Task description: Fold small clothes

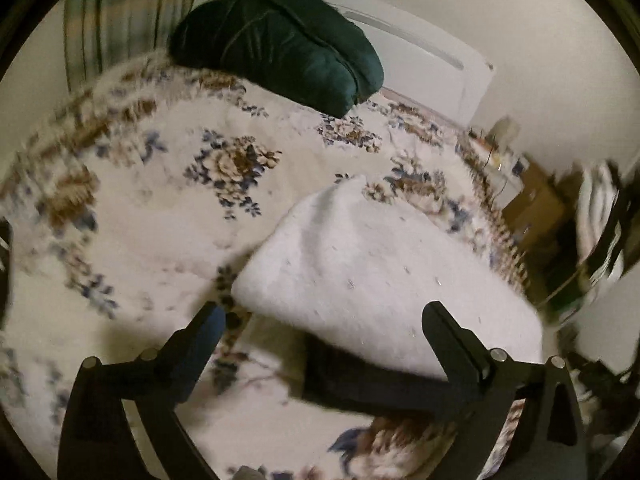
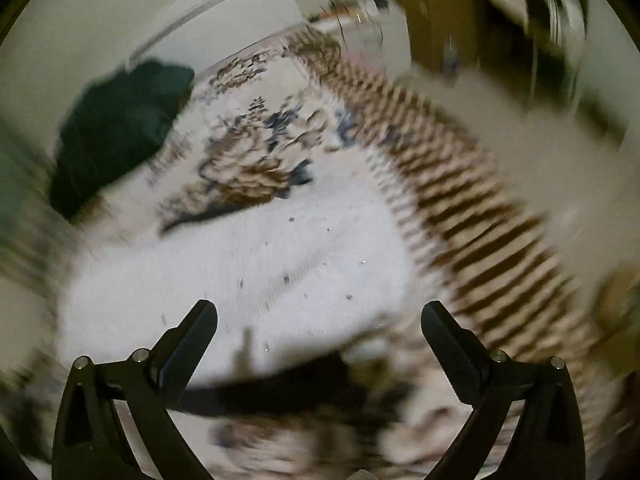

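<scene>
A small white garment (image 1: pixel 372 276) with tiny grey flecks lies folded on the floral blanket (image 1: pixel 152 208), with a dark band (image 1: pixel 360 376) along its near edge. My left gripper (image 1: pixel 326 312) stands open above that near edge, nothing between its fingers. In the right wrist view, which is heavily blurred, the same white garment (image 2: pixel 248 276) lies ahead and the dark band (image 2: pixel 288 388) runs across below the fingers. My right gripper (image 2: pixel 320 312) is open too, its jaws wide apart and bare.
A dark green cushion (image 1: pixel 280 44) rests at the far end of the blanket, also the cushion (image 2: pixel 120 120) at upper left in the right view. The blanket's striped brown border (image 2: pixel 472 208) marks the bed edge. Brown furniture (image 1: pixel 536 196) and clutter stand beyond it.
</scene>
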Action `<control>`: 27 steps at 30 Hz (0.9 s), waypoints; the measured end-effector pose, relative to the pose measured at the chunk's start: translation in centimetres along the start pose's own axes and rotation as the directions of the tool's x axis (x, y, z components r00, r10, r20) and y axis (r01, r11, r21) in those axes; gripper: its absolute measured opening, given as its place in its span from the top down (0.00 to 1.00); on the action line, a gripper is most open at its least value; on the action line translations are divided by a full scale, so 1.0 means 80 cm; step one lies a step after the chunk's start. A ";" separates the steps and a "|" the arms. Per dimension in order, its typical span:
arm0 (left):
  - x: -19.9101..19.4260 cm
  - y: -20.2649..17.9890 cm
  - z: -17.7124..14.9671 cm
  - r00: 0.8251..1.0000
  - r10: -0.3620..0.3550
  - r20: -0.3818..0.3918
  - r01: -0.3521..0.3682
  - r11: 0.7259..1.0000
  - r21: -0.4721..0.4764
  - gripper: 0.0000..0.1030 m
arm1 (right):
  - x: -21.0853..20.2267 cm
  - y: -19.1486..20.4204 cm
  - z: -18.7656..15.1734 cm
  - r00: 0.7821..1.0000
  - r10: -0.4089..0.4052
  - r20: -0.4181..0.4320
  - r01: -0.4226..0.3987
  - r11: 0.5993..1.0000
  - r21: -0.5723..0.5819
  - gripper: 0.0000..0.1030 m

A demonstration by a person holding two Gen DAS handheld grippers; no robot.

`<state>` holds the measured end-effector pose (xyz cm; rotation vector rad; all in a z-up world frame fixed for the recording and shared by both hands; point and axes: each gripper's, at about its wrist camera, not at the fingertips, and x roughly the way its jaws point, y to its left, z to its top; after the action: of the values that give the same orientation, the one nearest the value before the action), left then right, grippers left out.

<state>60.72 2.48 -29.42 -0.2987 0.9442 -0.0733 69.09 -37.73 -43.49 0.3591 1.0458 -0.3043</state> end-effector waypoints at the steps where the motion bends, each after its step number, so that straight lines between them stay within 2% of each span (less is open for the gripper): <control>1: -0.010 -0.011 -0.004 1.000 0.016 -0.012 -0.016 1.000 0.026 0.02 | -0.019 0.010 -0.008 0.999 -0.035 0.013 0.035 0.999 -0.028 0.00; 4: -0.042 -0.038 -0.020 0.997 0.065 -0.038 -0.062 0.994 0.093 0.02 | -0.082 0.030 -0.034 0.996 -0.080 0.037 0.083 0.993 -0.086 0.00; 8: -0.105 -0.061 -0.035 0.995 0.093 -0.025 -0.088 0.982 0.166 0.02 | -0.172 0.052 -0.064 0.994 -0.089 0.058 0.095 0.987 -0.127 0.00; 16: -0.275 -0.080 -0.071 0.999 0.037 0.010 -0.038 0.968 0.250 0.02 | -0.411 0.062 -0.151 0.986 -0.056 0.159 0.075 0.990 -0.118 0.00; 20: -0.355 -0.086 -0.098 0.999 0.021 0.029 -0.029 0.960 0.279 0.02 | -0.514 0.059 -0.196 0.977 -0.055 0.208 0.082 0.989 -0.123 0.00; 27: -0.477 -0.092 -0.139 0.995 0.026 0.096 -0.054 0.952 0.302 0.02 | -0.693 0.053 -0.270 0.952 -0.052 0.300 0.103 0.982 -0.156 0.00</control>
<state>29.79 0.31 -3.41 0.0033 0.8335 -0.1653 27.90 -20.60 -3.90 0.1131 0.7851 -0.3256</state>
